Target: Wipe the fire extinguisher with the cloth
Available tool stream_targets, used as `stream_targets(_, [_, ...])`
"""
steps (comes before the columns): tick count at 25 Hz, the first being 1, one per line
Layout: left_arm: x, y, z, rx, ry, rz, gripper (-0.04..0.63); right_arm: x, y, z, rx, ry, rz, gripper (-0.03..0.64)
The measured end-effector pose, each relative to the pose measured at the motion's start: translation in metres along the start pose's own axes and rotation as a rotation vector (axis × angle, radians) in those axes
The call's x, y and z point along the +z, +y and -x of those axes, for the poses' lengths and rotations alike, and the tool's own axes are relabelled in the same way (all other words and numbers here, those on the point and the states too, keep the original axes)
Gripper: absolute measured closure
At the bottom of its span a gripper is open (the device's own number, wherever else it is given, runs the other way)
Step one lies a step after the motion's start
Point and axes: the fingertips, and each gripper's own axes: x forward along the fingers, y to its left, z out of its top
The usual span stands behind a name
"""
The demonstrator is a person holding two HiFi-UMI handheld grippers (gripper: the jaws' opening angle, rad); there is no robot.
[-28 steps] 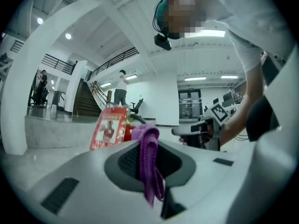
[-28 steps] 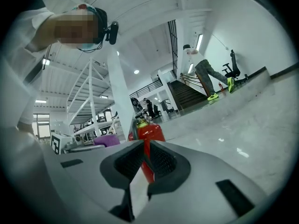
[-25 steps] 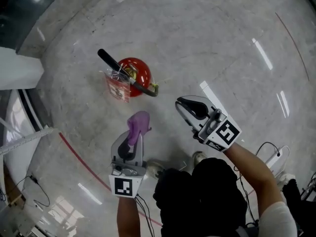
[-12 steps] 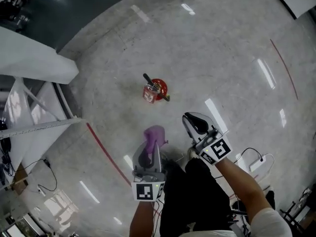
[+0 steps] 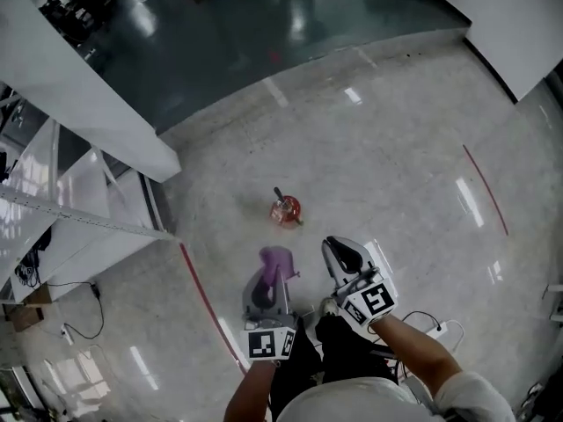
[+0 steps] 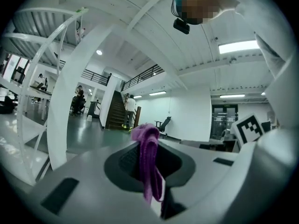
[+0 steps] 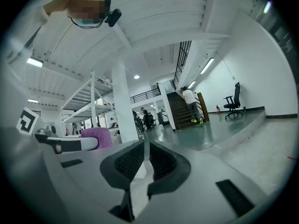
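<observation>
Two tongs, left tongs clamped on one cloth, right tongs together, one fire extinguisher

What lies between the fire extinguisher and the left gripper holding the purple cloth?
Nothing: in the head view only bare floor shows between the fire extinguisher and the cloth in the left gripper.

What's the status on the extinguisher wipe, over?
Left gripper shut on purple cloth; right gripper nearly shut, empty. Fire extinguisher on floor ahead, not touched. Nothing between.
</observation>
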Motion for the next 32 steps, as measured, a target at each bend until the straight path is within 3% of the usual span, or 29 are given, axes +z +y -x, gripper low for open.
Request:
stream_targets(4, [0.052,-0.021,0.029,0.041,-0.041,-0.018,0.545,0.043,0.027,0.028,0.03,-0.012,-0.006,0.578])
stream_targets(9, [0.076,-0.026,0.062,0.071,-0.042,-0.037,0.545,0.054,0.059,0.054,0.045,0.013,0.048,0.589])
stream_targets(16, [0.088,-0.024,0.083,0.088,-0.032,0.001,0.545,0.073,0.094,0.076,-0.01,-0.015,0.127,0.598])
stream_targets(20, [0.091,-0.022,0.09,0.087,-0.031,-0.032,0.545,0.082,0.112,0.083,-0.024,-0.038,0.158,0.602])
stream_targets(32, [0.064,-0.024,0.109,0.039,0.04,-0.049,0.545,0.08,0.11,0.093,-0.066,-0.042,0.135,0.603])
